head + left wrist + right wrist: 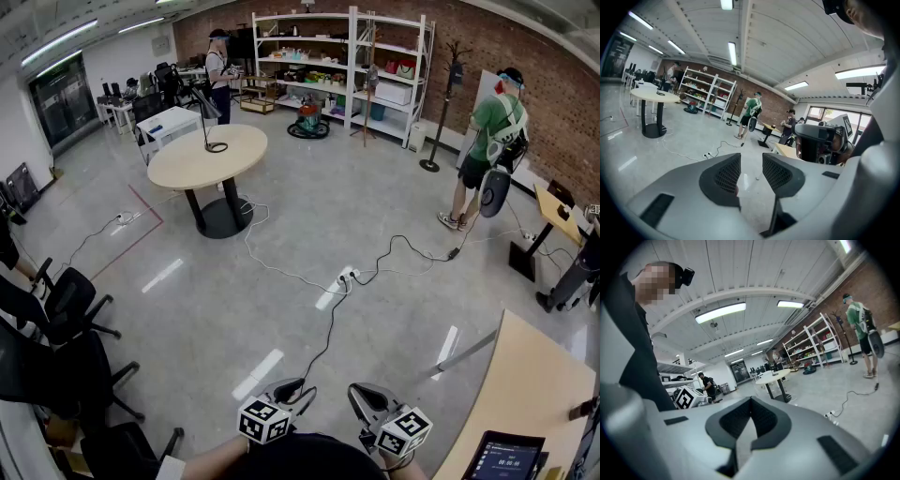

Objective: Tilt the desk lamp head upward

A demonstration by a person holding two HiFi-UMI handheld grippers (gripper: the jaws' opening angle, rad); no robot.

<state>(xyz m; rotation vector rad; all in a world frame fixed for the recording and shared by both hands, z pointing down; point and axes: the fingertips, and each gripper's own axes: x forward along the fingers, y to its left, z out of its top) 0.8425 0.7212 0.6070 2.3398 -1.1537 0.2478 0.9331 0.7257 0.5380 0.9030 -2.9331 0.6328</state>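
Observation:
The black desk lamp (208, 119) stands on a round beige table (187, 164) far across the room, its head angled down. In the left gripper view the lamp (660, 87) is a small dark shape on that table (652, 96). Both grippers are held close to my body at the bottom of the head view, far from the lamp. My left gripper (302, 391) is open, with only floor showing in the gap between its jaws (751, 169). My right gripper (359, 397) is shut with nothing in it (750, 414), and the table (775, 375) lies beyond it.
A power strip (348, 276) and its cables trail over the floor between me and the table. Office chairs (70, 302) stand at the left. A wooden desk (534, 375) with a tablet (504, 457) is at the bottom right. A person in green (491, 131) stands at the right, shelves (339, 56) behind.

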